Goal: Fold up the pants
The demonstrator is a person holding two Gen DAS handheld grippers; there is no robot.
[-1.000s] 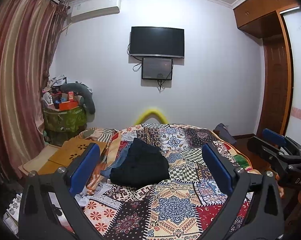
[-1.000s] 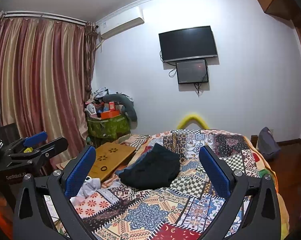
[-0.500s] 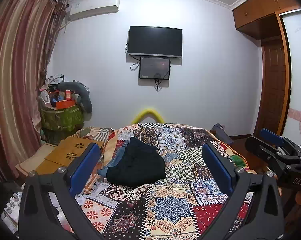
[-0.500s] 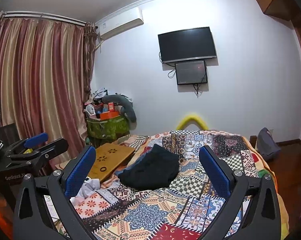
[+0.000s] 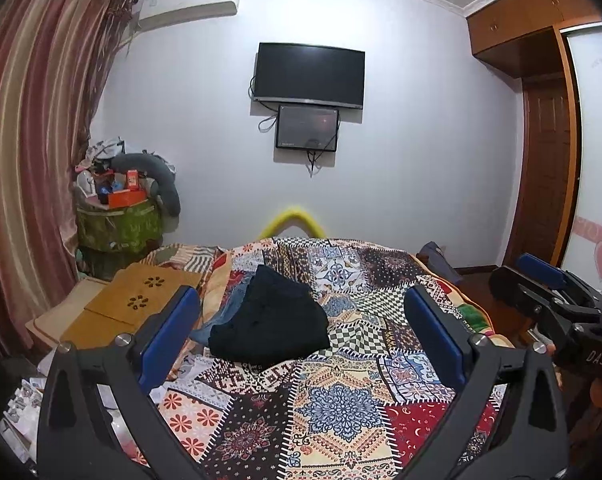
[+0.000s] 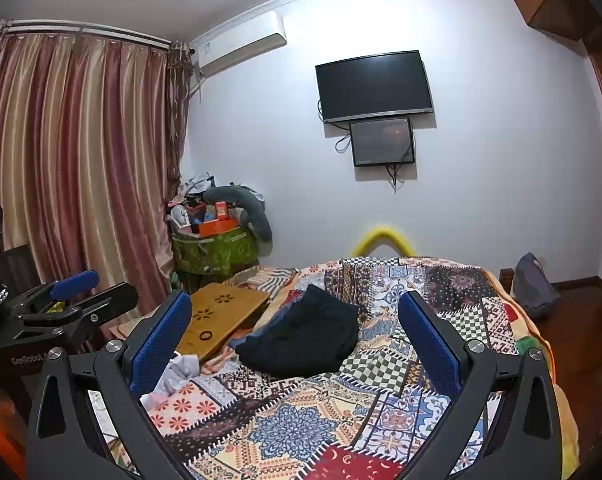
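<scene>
Dark folded pants (image 5: 271, 320) lie in a heap on the patchwork bedspread (image 5: 341, 408), with blue denim (image 5: 225, 312) showing under their left side. They also show in the right wrist view (image 6: 305, 340). My left gripper (image 5: 301, 324) is open and empty, held well above and short of the pants. My right gripper (image 6: 295, 332) is open and empty too, likewise back from the pants. The right gripper shows at the right edge of the left wrist view (image 5: 549, 300); the left gripper shows at the left edge of the right wrist view (image 6: 61, 304).
A wooden lap desk (image 5: 141, 300) lies at the bed's left edge. A cluttered green basket (image 5: 117, 224) stands by the striped curtain (image 5: 29, 160). A TV (image 5: 309, 74) hangs on the far wall. A wooden door (image 5: 545, 168) is at right. White cloth (image 6: 177, 376) lies near the bed's left.
Both views have shifted only slightly; the left gripper has drifted a little. The pants have not moved and both grippers stay open.
</scene>
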